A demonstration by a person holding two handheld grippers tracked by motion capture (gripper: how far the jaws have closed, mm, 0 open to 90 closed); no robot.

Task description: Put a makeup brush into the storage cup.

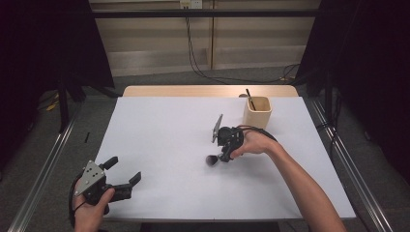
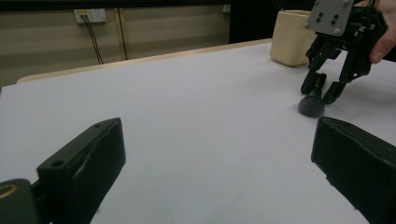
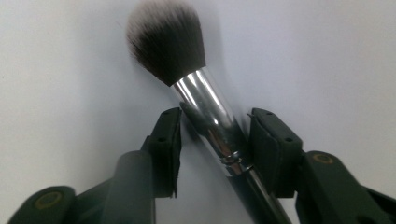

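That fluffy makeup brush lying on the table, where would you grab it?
On the shiny metal collar just behind the bristles of the makeup brush, from above, jaws either side: it lies flat, and the collar is rigid. The right gripper straddles it there.

Only the wooden cup [image 1: 257, 112] stands just behind the right gripper [image 1: 218, 157]; the table [image 1: 159, 145] around lies open.

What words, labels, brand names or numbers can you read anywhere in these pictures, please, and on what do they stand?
None can be read.
The makeup brush between the right tongs shows no print on its silver ferrule.
The beige holder is plain.
The wall socket plate carries a yellowish strip, too small and blurred to read.
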